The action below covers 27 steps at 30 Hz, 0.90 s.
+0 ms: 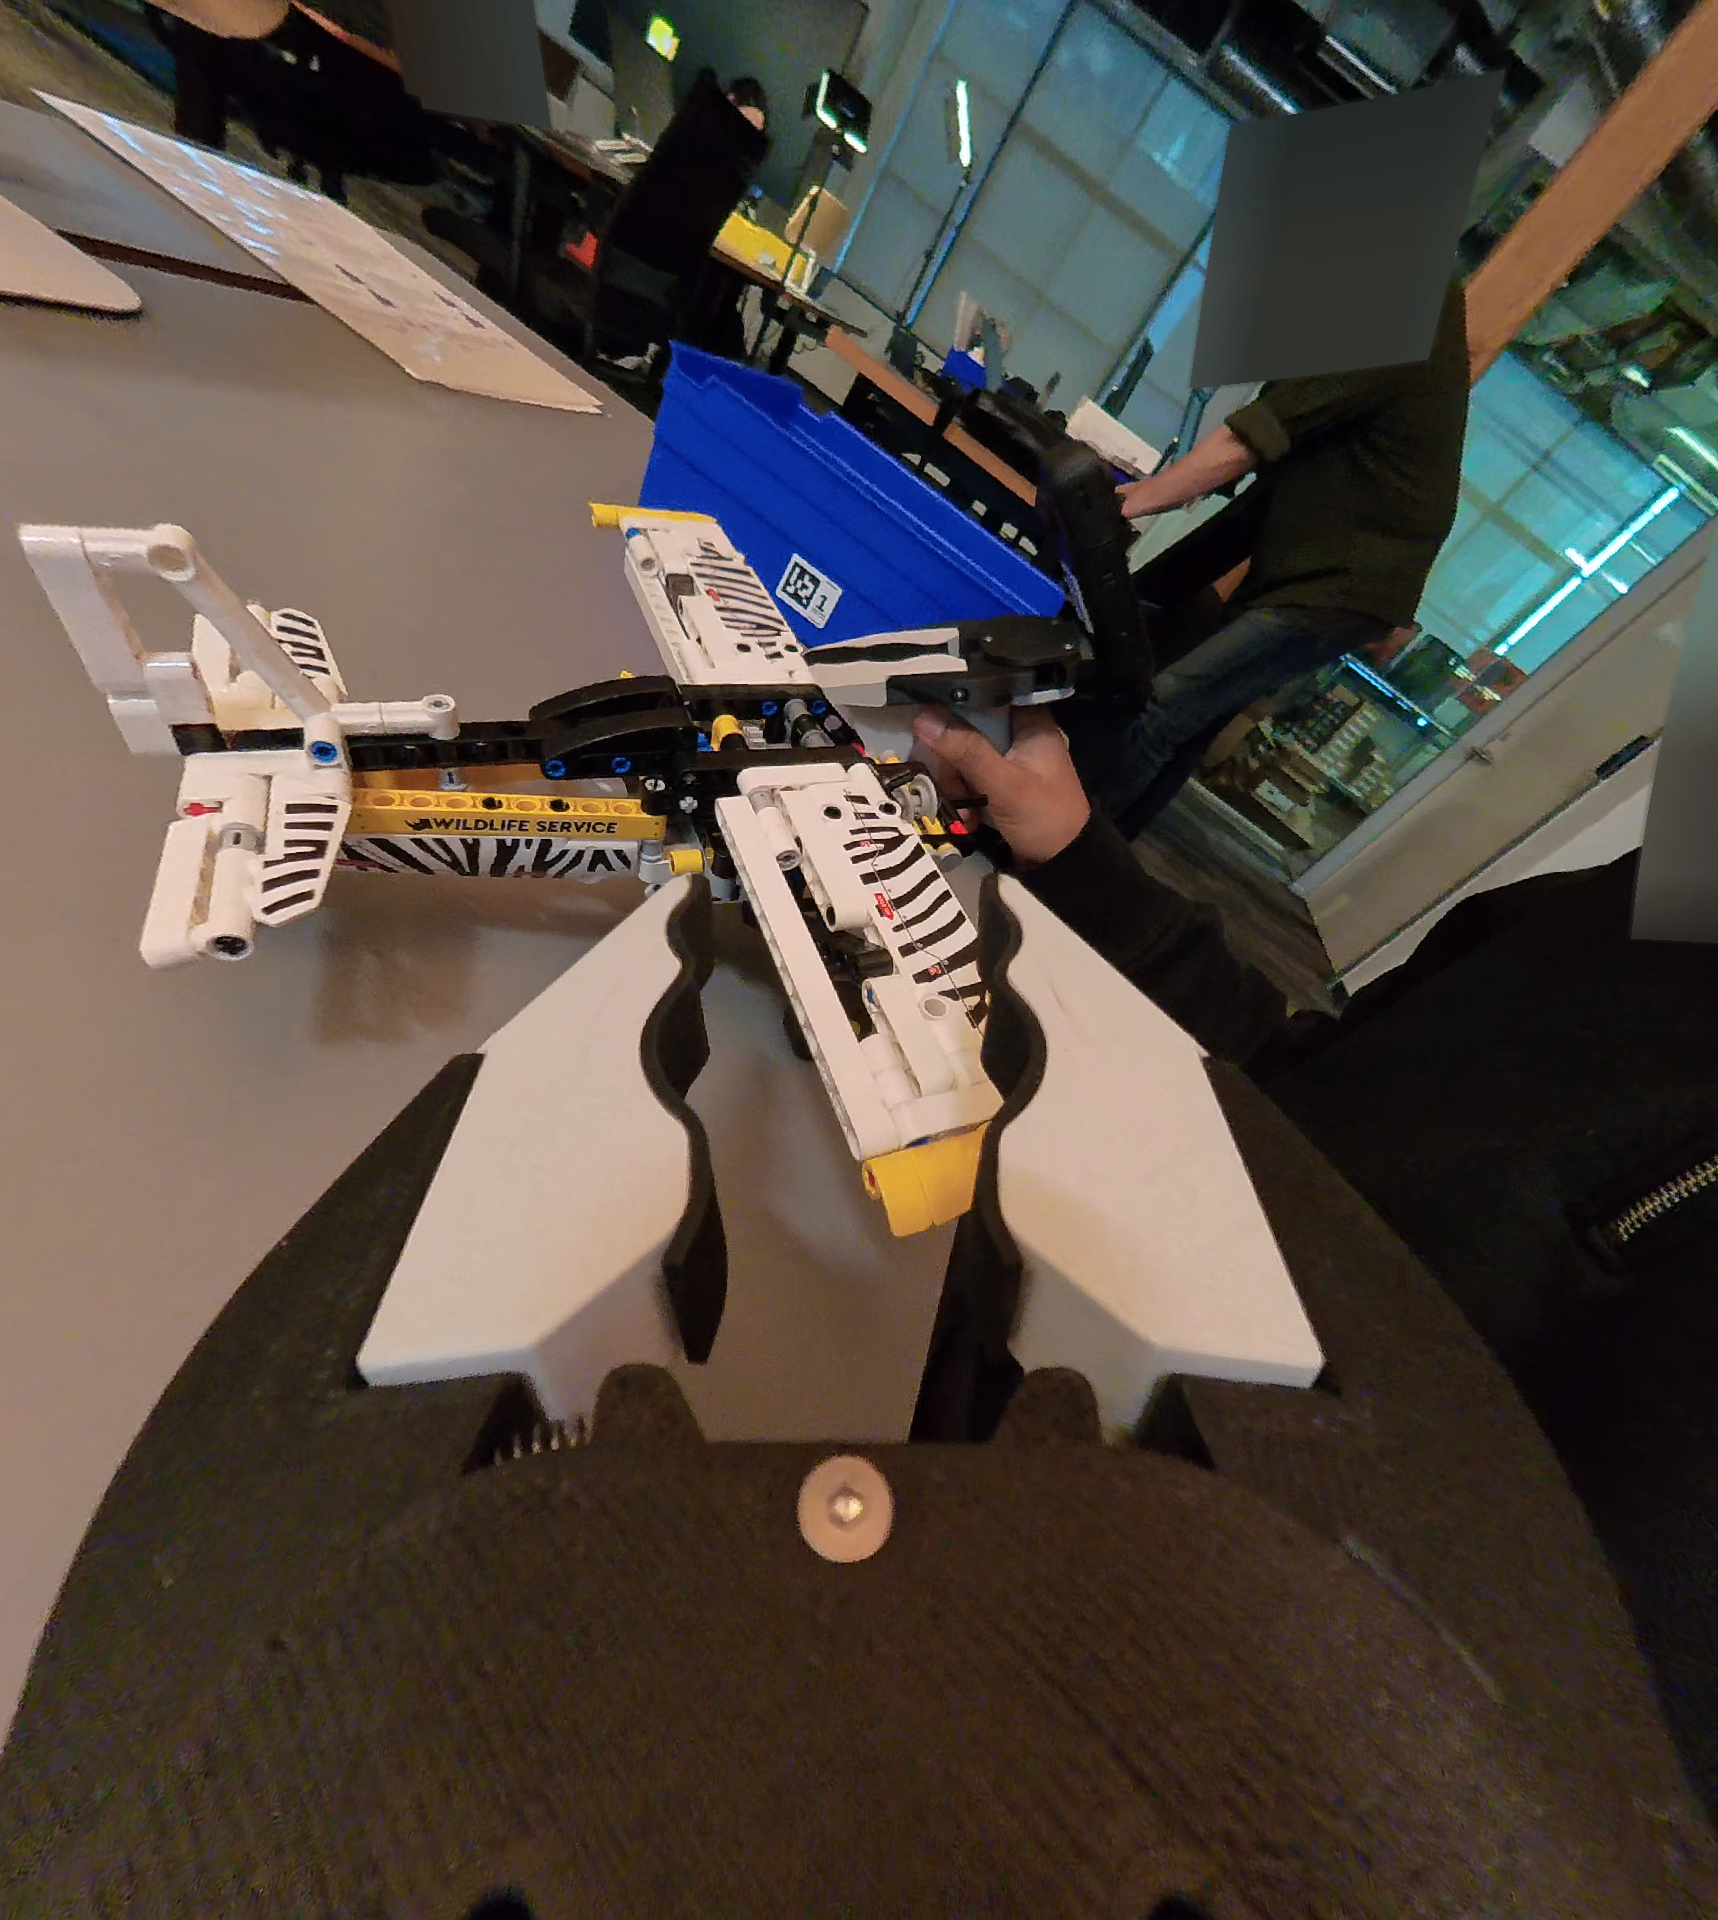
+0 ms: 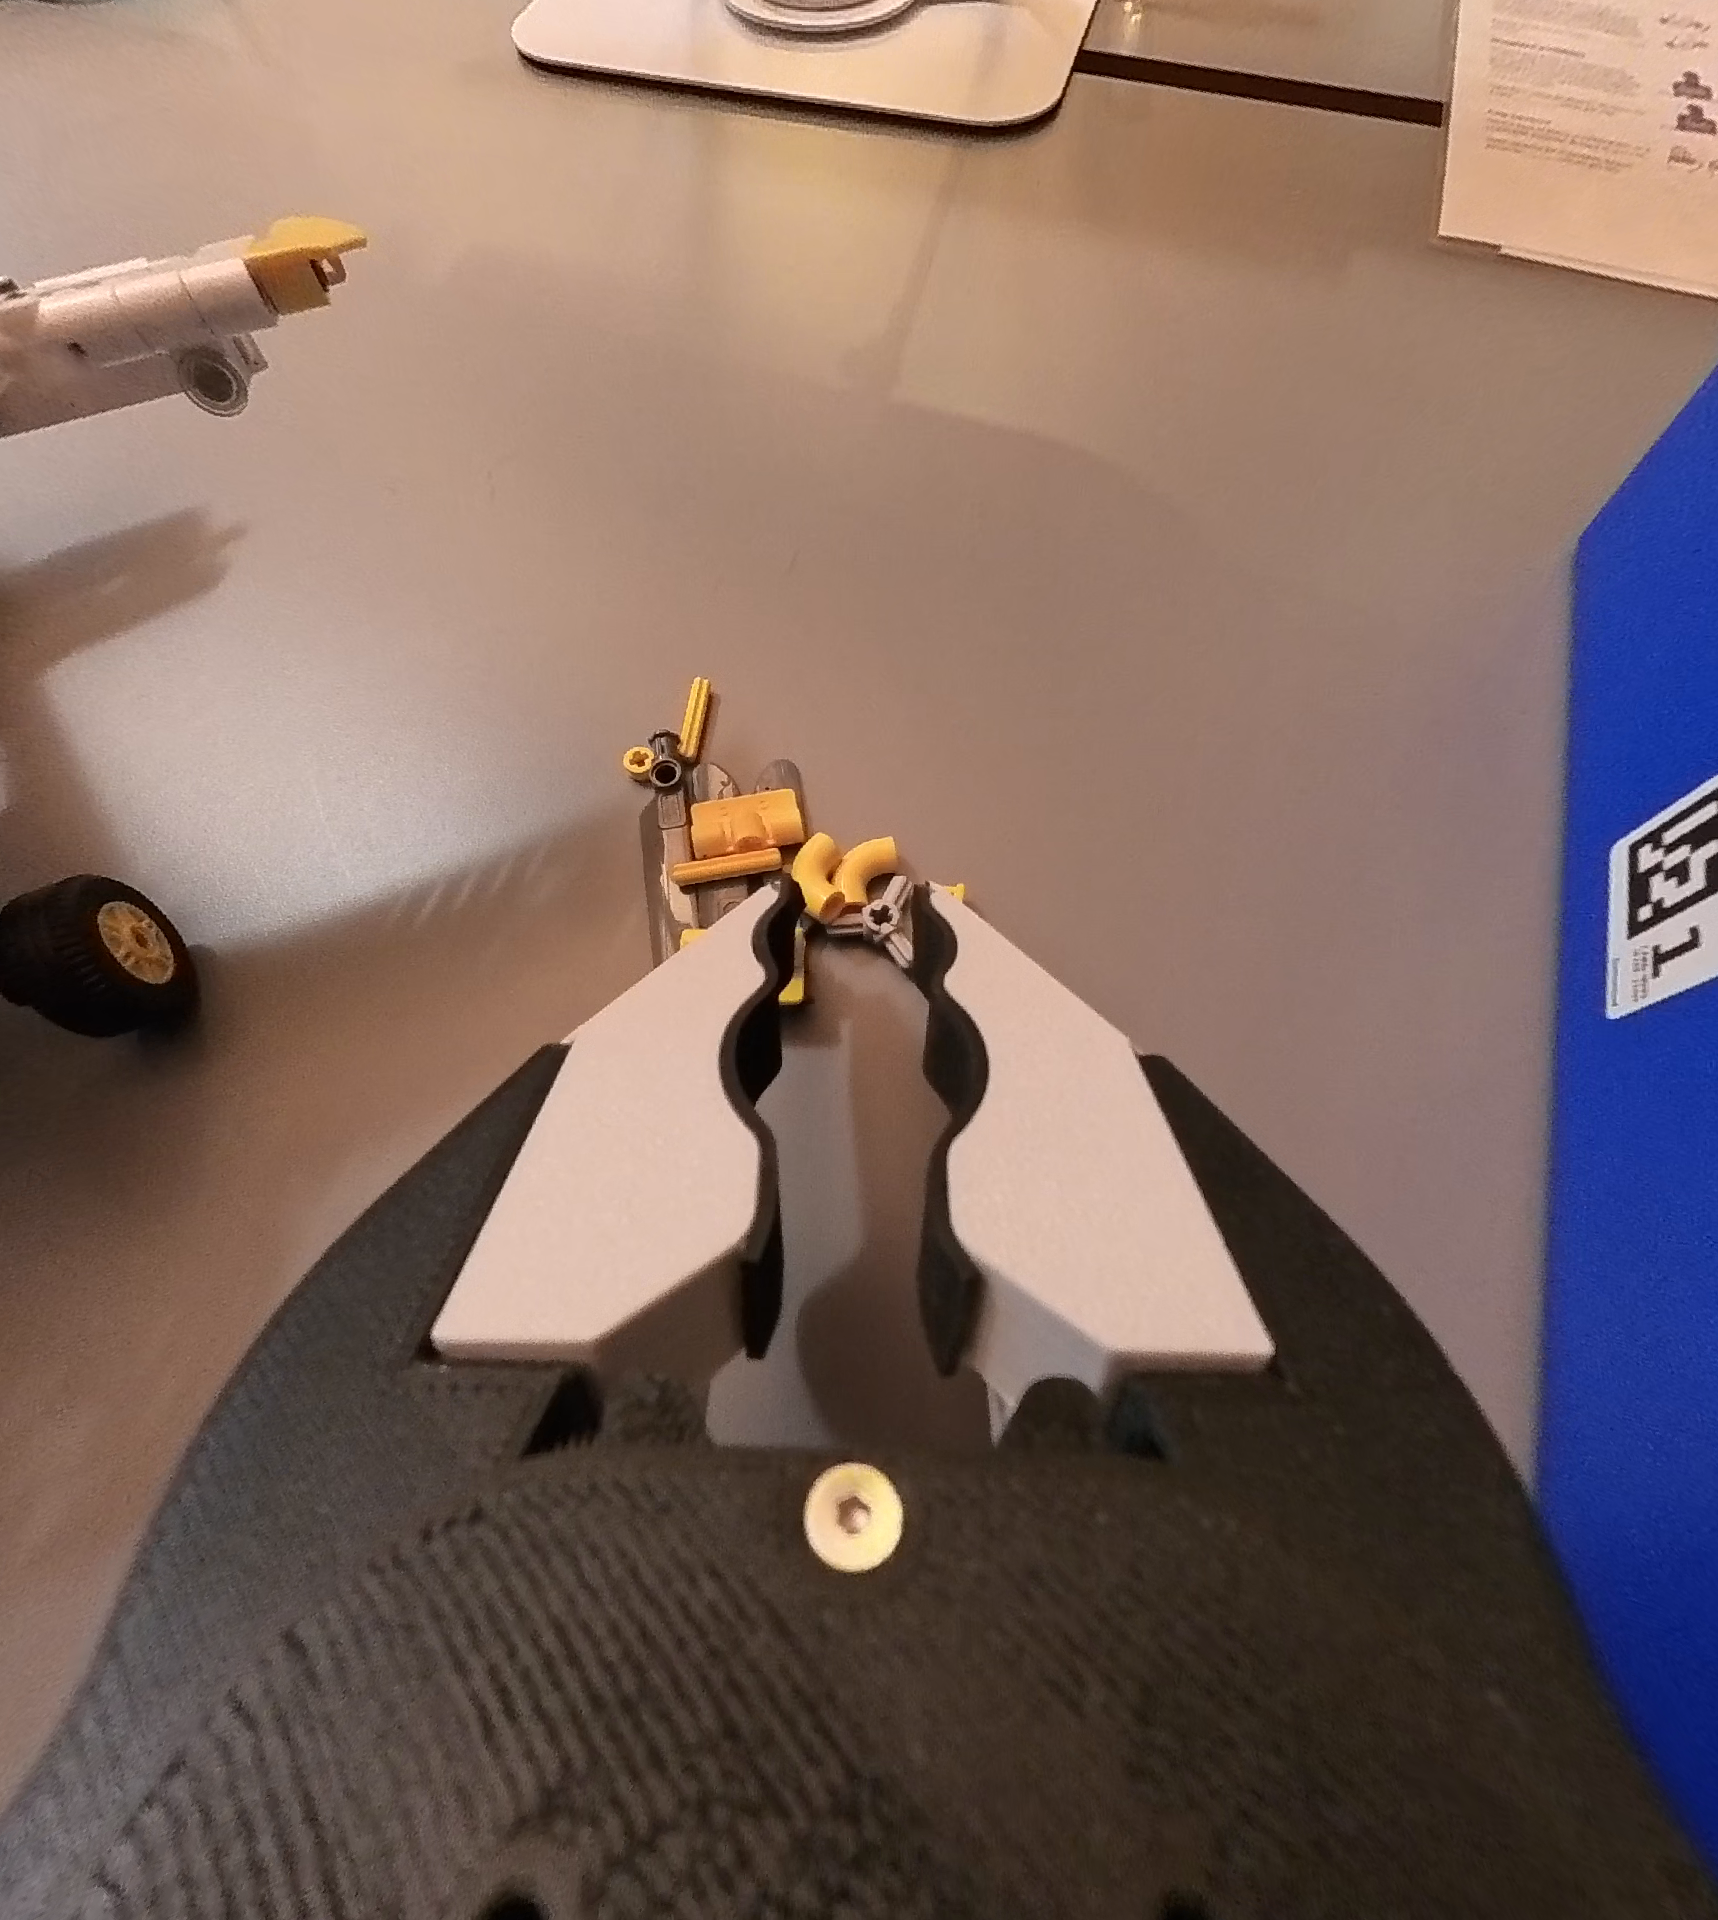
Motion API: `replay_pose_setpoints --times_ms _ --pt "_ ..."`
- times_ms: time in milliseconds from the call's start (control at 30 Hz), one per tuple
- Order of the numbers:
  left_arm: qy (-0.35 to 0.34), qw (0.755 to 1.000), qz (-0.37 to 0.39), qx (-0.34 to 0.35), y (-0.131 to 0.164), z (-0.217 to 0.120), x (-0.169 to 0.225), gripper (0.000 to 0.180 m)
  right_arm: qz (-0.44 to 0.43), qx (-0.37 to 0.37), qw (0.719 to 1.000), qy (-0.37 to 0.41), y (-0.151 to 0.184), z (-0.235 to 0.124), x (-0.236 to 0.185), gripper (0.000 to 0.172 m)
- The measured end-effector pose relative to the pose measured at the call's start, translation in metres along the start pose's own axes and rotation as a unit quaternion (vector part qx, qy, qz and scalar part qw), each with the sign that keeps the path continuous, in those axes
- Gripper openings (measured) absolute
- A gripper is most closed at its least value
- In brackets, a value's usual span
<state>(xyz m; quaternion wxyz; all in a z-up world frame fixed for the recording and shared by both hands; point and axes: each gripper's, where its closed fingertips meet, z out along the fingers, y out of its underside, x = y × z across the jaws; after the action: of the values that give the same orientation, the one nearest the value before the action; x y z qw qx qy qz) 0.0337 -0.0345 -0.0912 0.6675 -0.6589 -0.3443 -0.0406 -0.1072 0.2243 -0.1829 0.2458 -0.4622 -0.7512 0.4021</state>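
A white toy plane (image 1: 522,821) with zebra stripes and a yellow bar stands on the grey table (image 1: 159,1143). My left gripper (image 1: 839,935) is open and straddles the plane's near wing (image 1: 865,935). The right pad (image 1: 1006,997) lies against the wing's edge, and table shows between the left pad (image 1: 683,997) and the wing. My right gripper (image 2: 850,920) is down at a pile of small yellow and grey parts (image 2: 730,821) and is shut on a grey three-armed piece (image 2: 884,920), with yellow elbow pieces (image 2: 839,868) just ahead. It also shows in the left wrist view (image 1: 896,681), held by a hand (image 1: 1011,790).
A blue bin (image 2: 1686,727) with a square-code sticker stands just right of the right gripper and also shows behind the plane (image 1: 813,499). The plane's wing tip (image 2: 294,260) and wheel (image 2: 107,956) are at the left. A printed sheet (image 2: 1644,125) and a pale board (image 2: 803,62) lie farther off. A person (image 1: 1354,499) sits beyond the table. My right fingertips sit around 30 centimetres from my left ones.
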Motion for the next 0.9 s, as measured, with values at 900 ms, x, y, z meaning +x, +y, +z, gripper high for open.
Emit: replay_pose_setpoints --times_ms 900 --pt "-0.066 0.962 0.097 -0.245 0.002 0.104 -0.030 0.085 0.323 0.025 0.830 -0.454 -0.071 -0.014 -0.149 0.064"
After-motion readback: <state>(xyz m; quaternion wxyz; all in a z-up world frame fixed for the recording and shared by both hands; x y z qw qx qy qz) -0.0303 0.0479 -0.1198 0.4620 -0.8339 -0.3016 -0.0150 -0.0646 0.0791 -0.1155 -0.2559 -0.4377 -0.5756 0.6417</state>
